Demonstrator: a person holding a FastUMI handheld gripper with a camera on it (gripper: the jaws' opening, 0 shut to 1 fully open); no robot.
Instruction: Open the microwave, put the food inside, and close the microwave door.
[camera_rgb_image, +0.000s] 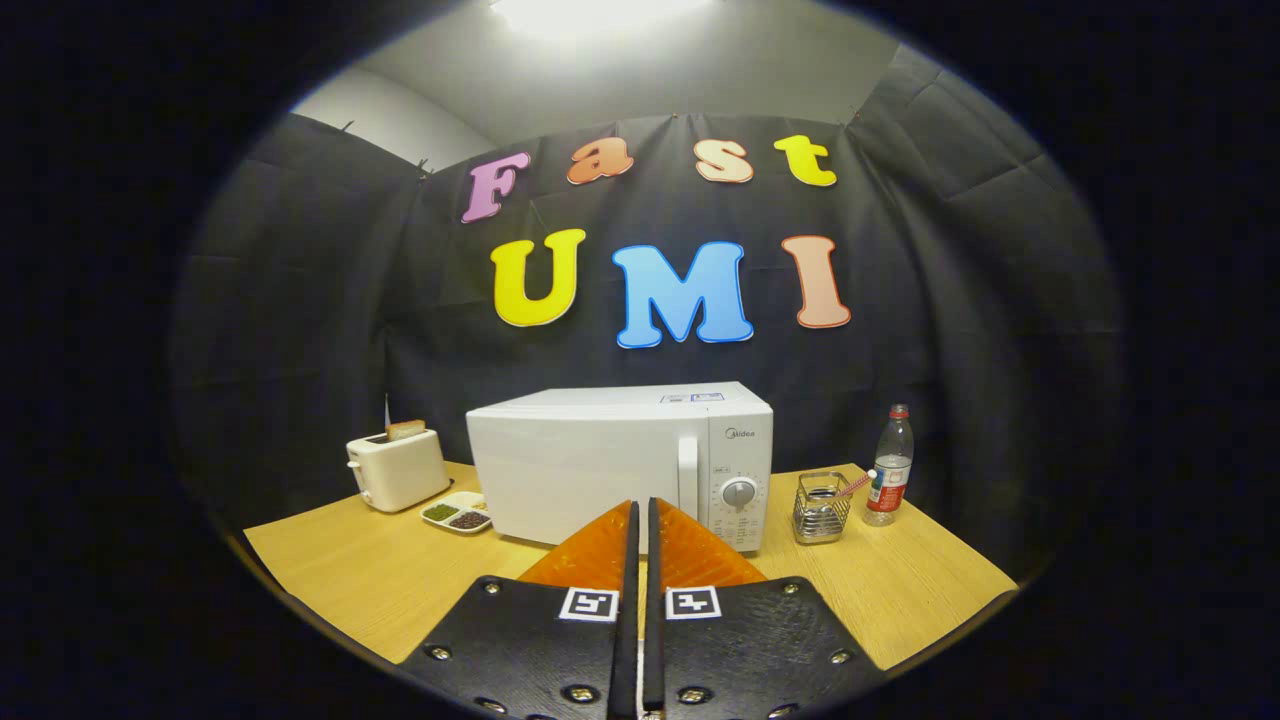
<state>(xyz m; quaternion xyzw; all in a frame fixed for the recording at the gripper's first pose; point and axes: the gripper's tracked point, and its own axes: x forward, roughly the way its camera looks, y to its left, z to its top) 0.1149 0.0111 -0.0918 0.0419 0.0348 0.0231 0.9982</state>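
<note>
A white microwave (600, 462) stands at the back of the wooden table (340, 570), its door shut, with a vertical handle (688, 474) and a round dial (739, 493) on its right side. A small divided dish of food (457, 513) with green and dark portions lies on the table just left of the microwave. My gripper (640, 506) is shut with nothing between its fingers, the tips pressed together. It points at the microwave's front, a little left of the handle and some way short of it.
A white toaster (397, 469) with a slice of bread in it stands left of the dish. Right of the microwave are a wire mesh holder (821, 508) and a water bottle (889, 466). Bare tabletop lies in front of the microwave.
</note>
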